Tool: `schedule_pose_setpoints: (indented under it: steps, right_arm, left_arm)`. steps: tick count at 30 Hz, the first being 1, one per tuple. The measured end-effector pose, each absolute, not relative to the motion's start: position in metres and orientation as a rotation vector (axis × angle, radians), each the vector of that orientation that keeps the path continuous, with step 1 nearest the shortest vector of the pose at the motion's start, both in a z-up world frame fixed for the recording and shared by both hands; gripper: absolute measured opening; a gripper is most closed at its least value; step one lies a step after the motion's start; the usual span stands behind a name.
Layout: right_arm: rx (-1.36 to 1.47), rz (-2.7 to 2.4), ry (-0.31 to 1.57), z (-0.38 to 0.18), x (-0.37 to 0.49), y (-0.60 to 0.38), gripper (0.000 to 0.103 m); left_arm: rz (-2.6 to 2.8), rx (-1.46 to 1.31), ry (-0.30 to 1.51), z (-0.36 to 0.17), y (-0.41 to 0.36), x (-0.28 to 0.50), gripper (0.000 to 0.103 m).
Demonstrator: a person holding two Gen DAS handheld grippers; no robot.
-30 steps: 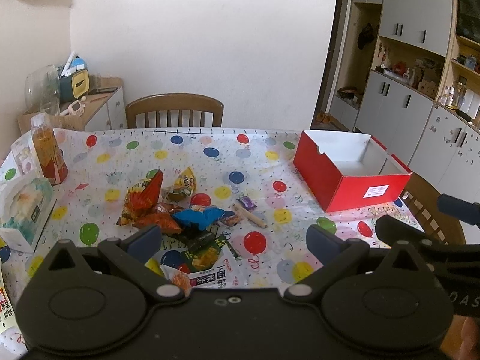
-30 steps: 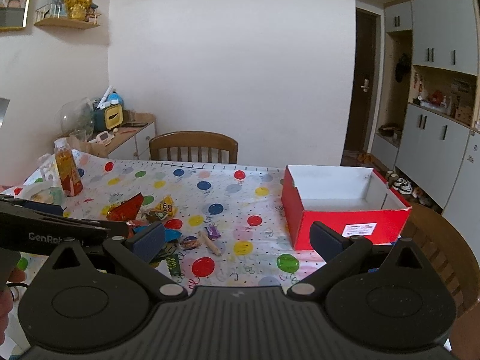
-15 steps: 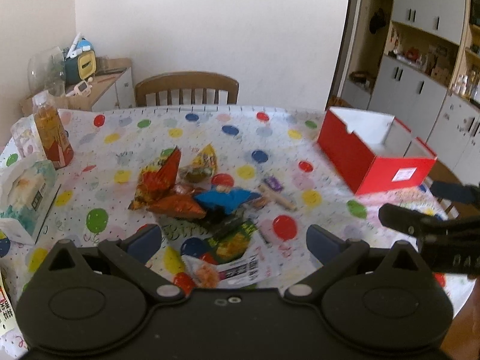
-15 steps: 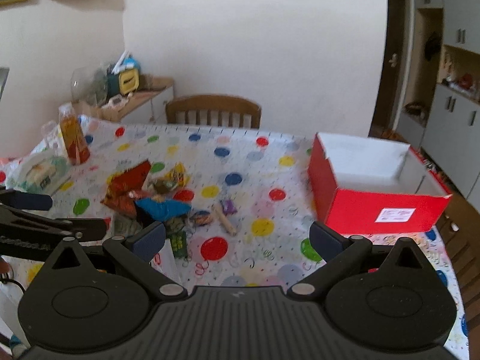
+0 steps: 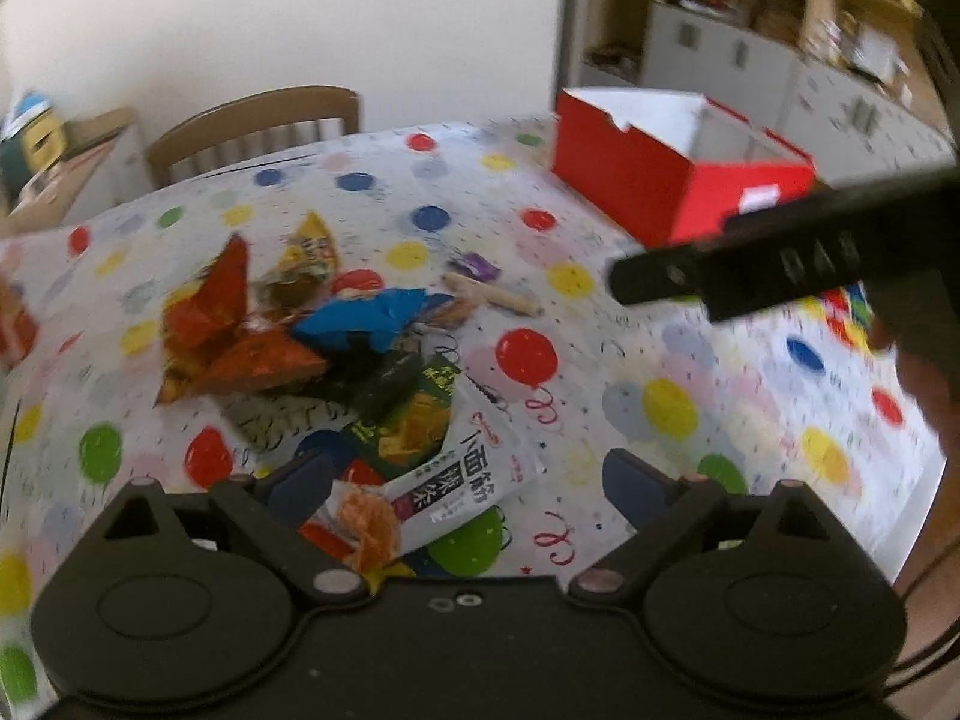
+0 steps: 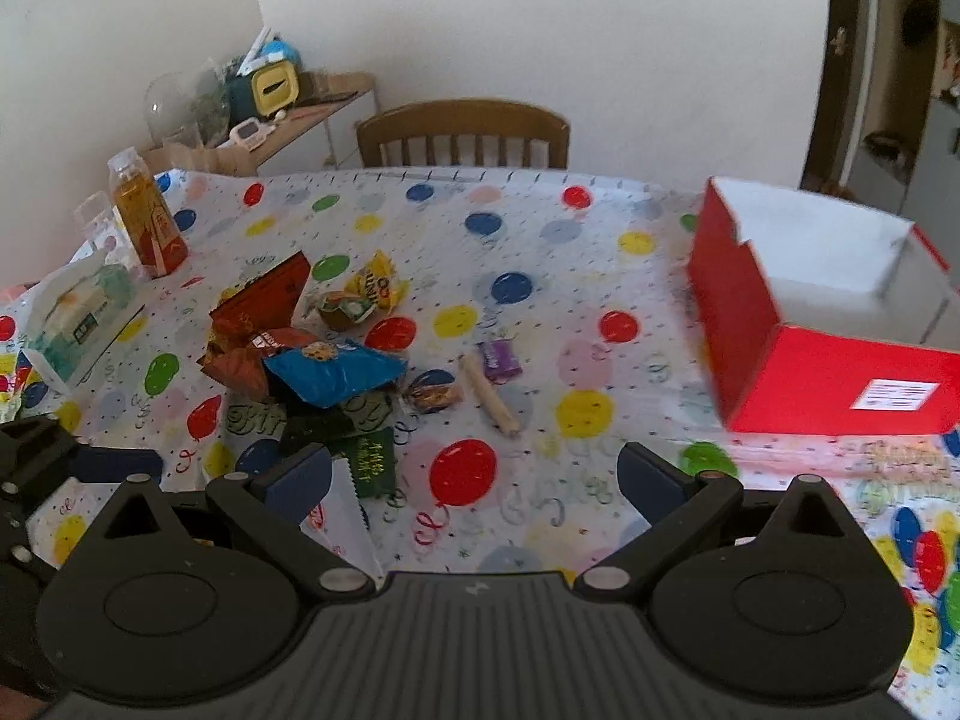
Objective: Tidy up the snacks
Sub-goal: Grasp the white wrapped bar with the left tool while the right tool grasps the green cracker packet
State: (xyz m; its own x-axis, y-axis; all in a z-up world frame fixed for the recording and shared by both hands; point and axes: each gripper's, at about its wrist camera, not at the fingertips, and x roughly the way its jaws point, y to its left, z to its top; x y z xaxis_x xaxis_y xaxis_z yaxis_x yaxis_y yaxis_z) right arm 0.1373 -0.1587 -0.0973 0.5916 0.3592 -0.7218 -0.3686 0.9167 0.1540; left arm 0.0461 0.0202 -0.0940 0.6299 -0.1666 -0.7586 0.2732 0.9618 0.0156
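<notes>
Snacks (image 5: pixel 336 342) lie heaped on the desk (image 5: pixel 600 276) ahead of my left tool (image 5: pixel 468 483), left of my right tool (image 6: pixel 474 480). Both tools gape wide, holding nothing. Red box (image 6: pixel 828 324) sits far right.

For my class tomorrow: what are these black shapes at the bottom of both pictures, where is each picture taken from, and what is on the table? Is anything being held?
No robot here: a person holds a two-finger gripper in each hand, and each carries a camera looking forward along its fingers. The black shapes are the grippers themselves. One picture looks out from the left gripper, the other from the right gripper. Both are open and hold nothing.

On the balloon-patterned tablecloth lies a pile of snacks: a blue packet, a red packet, a yellow packet, a white packet nearest the left gripper, and a thin stick snack. To the right stands an open, empty red box. At the far left stand a drink bottle and a tissue pack.
</notes>
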Motion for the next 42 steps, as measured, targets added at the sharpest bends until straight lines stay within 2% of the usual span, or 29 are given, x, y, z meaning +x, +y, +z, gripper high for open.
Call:
schedule_pose_setpoints:
  steps: [2, 4, 14, 18, 20, 23, 24, 42]
  right_arm:
    - [-0.021, 0.431, 0.865, -0.105, 0.146, -0.154, 0.102]
    - [-0.035, 0.438, 0.897, -0.113, 0.155, -0.149, 0.097]
    - [-0.071, 0.455, 0.928, -0.125, 0.162, -0.140, 0.097]
    - [-0.072, 0.455, 0.935, -0.129, 0.160, -0.144, 0.097]
    - [-0.076, 0.463, 0.938, -0.131, 0.160, -0.144, 0.097]
    - [-0.086, 0.483, 0.935, -0.133, 0.158, -0.142, 0.096]
    - [-0.091, 0.490, 0.934, -0.133, 0.158, -0.141, 0.096]
    - [-0.165, 0.655, 0.893, -0.171, 0.162, -0.073, 0.096]
  left_arm:
    - [-0.264, 0.173, 0.875, -0.103, 0.020, 0.054, 0.094]
    - [-0.278, 0.210, 0.903, -0.113, 0.020, 0.061, 0.085]
    - [-0.371, 0.305, 0.994, -0.135, 0.018, 0.082, 0.077]
    - [-0.373, 0.319, 1.041, -0.145, 0.018, 0.086, 0.058]
    - [-0.375, 0.319, 1.040, -0.146, 0.020, 0.085, 0.055]
    - [-0.383, 0.295, 1.045, -0.146, 0.022, 0.085, 0.043]
    - [-0.386, 0.277, 1.047, -0.145, 0.024, 0.085, 0.033]
    - [-0.027, -0.106, 0.985, -0.111, 0.121, 0.076, 0.029]
